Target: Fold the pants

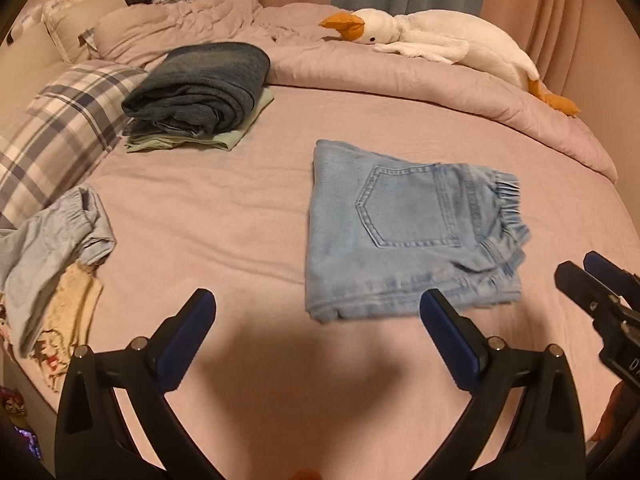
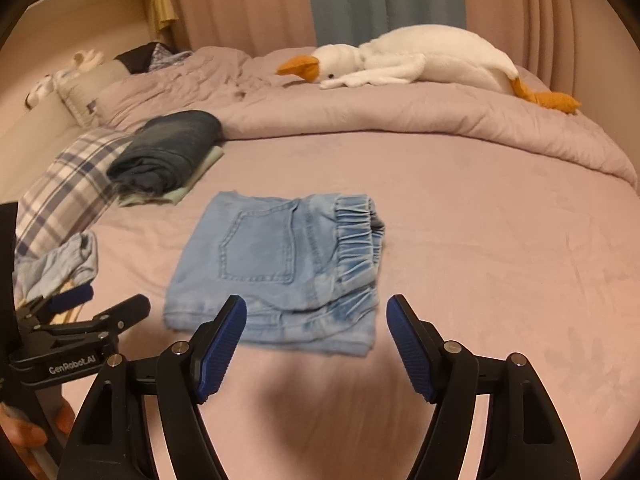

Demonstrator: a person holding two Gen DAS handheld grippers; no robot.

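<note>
Light blue denim pants (image 1: 404, 232) lie folded into a flat rectangle on the pink bed sheet, back pocket up, elastic waistband at the right. They also show in the right wrist view (image 2: 280, 268). My left gripper (image 1: 318, 304) is open and empty, hovering just in front of the pants' near edge. My right gripper (image 2: 316, 312) is open and empty, its fingertips over the pants' near edge; it also shows in the left wrist view (image 1: 592, 280). The left gripper shows in the right wrist view (image 2: 104, 300).
A stack of folded dark jeans on green cloth (image 1: 200, 92) sits at the back left by a plaid pillow (image 1: 60, 128). Crumpled clothes (image 1: 52, 256) lie at the left edge. A white goose plush (image 1: 432, 36) rests on the bunched duvet (image 1: 400, 76) behind.
</note>
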